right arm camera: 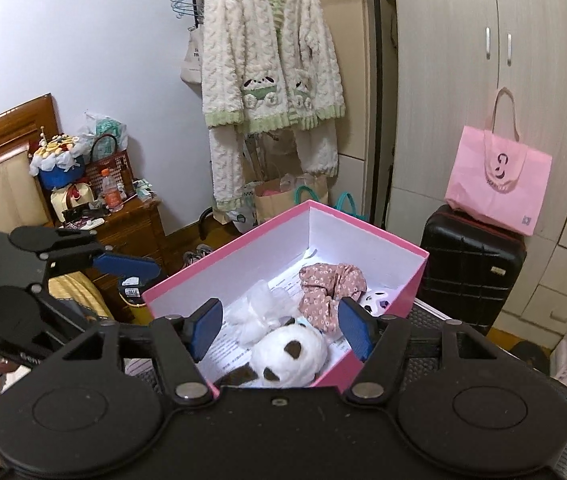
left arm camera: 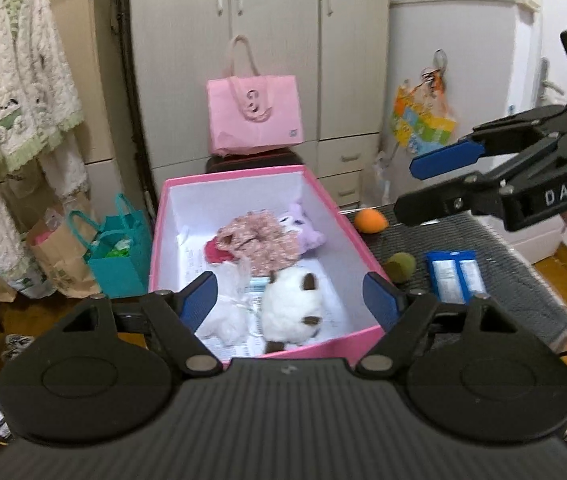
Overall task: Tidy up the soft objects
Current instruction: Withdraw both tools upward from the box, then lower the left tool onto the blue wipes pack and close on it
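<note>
A pink box with white inside stands on a dark mat. In it lie a white panda plush, a floral pink scrunchie, a purple plush, a red cloth and a white fluffy piece. My left gripper is open and empty, above the box's near end. My right gripper is open and empty over the panda; it also shows at the right of the left wrist view.
On the mat right of the box lie an orange ball, a green ball and a blue packet. A pink bag sits on a black suitcase. Paper bags and a hanging robe stand left.
</note>
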